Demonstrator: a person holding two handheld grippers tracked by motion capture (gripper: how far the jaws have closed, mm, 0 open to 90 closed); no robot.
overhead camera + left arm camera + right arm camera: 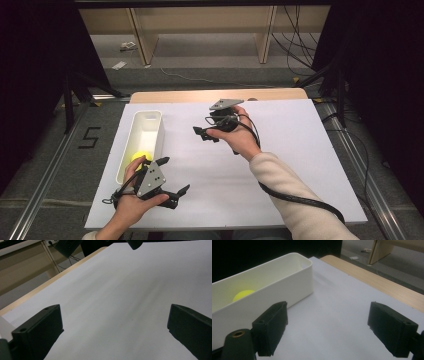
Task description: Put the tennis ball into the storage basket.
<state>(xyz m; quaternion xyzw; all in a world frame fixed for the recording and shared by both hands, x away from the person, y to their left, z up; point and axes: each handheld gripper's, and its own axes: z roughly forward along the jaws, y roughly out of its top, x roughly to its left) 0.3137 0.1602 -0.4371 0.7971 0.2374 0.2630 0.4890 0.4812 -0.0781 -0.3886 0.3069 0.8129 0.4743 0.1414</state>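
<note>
White table (280, 150), wood strip along far edge. Long white bin (141, 131) near left edge; yellow ball (139, 156) at its near end. Left gripper (172, 181) by near-left corner, right gripper (201, 133) mid-table: both released, empty. Ball likely light, smooth, prone to roll; pinch across its widest part.

Count: 1 white bin (145, 131) on the left side of the table, with 1 yellow ball (139, 156) in its near end. 1 white board (280, 165) covering 1 wooden table (215, 95), whose far edge shows past it. 2 grippers, both empty with jaws apart: left gripper (171, 176) near left, right gripper (206, 134) mid-table, just right of the bin.
</note>
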